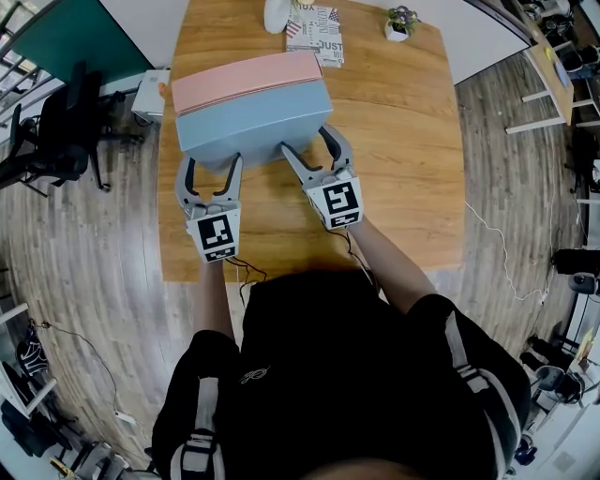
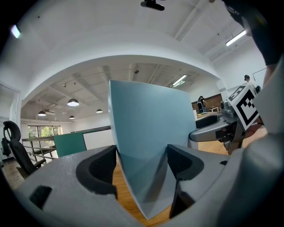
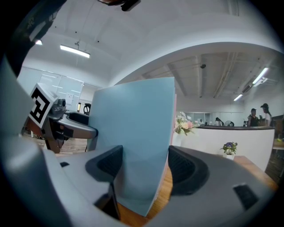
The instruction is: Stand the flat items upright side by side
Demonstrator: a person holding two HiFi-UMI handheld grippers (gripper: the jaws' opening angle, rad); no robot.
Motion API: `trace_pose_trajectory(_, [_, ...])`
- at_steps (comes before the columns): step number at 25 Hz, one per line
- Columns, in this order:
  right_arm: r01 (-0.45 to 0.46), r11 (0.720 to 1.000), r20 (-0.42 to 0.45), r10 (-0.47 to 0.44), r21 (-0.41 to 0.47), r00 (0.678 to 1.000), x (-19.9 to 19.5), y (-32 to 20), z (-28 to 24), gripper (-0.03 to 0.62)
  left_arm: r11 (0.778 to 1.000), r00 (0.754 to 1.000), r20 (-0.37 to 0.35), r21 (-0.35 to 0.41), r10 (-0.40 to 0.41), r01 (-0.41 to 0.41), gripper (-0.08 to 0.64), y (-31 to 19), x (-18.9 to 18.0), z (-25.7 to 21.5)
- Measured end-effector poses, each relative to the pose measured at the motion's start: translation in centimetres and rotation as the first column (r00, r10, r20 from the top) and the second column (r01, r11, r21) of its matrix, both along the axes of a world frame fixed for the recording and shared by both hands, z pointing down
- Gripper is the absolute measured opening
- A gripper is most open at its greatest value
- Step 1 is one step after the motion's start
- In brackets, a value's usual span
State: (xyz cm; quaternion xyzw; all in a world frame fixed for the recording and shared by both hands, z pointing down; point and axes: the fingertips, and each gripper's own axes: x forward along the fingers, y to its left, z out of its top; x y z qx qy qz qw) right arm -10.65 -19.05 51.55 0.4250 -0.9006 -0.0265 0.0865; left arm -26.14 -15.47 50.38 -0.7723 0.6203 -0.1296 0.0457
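Two large flat items stand upright side by side on the wooden table [image 1: 403, 159]: a blue one [image 1: 253, 127] nearest me and a pink one [image 1: 246, 77] right behind it. My left gripper [image 1: 212, 167] clasps the blue item's near left corner [image 2: 146, 119], and both pads lie against it. My right gripper [image 1: 307, 141] clasps the near right corner [image 3: 133, 124] the same way, with the pink item's thin edge [image 3: 174, 115] showing just beside the blue. Each gripper's jaws stand wide around the thick corner. The left gripper view [image 2: 142, 155] and the right gripper view [image 3: 144, 159] each show the other gripper off to the side.
At the table's far edge lie a printed booklet [image 1: 314, 33], a white vase [image 1: 275, 14] and a small potted plant [image 1: 401, 23]. A black office chair [image 1: 56, 131] and a white box [image 1: 150, 94] stand on the floor to the left.
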Motion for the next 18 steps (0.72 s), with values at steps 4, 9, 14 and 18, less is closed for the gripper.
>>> trace_pose_trajectory(4, [0.006,1.000,-0.006,-0.006,-0.021,1.000,0.0,0.1,0.1,0.325,1.000,1.000,-0.022,-0.019,-0.014,0.013,0.368,0.2,0.0,0.2])
trace_pose_trajectory(9, [0.021,0.999,0.013,-0.021,-0.046,1.000,0.1,0.3,0.4,0.337,0.999,0.997,-0.071,-0.037,-0.033,0.030,0.371,0.6,0.0,0.5])
trace_pose_trajectory(14, [0.040,0.997,0.005,-0.040,-0.063,0.999,0.6,1.0,0.9,0.345,0.995,0.991,-0.105,-0.071,-0.081,0.074,0.375,1.6,-0.1,1.3])
trace_pose_trajectory(18, [0.059,0.996,0.003,-0.059,-0.066,0.998,0.8,1.2,0.8,0.345,0.992,0.986,-0.126,-0.084,-0.108,0.098,0.376,2.1,0.2,1.3])
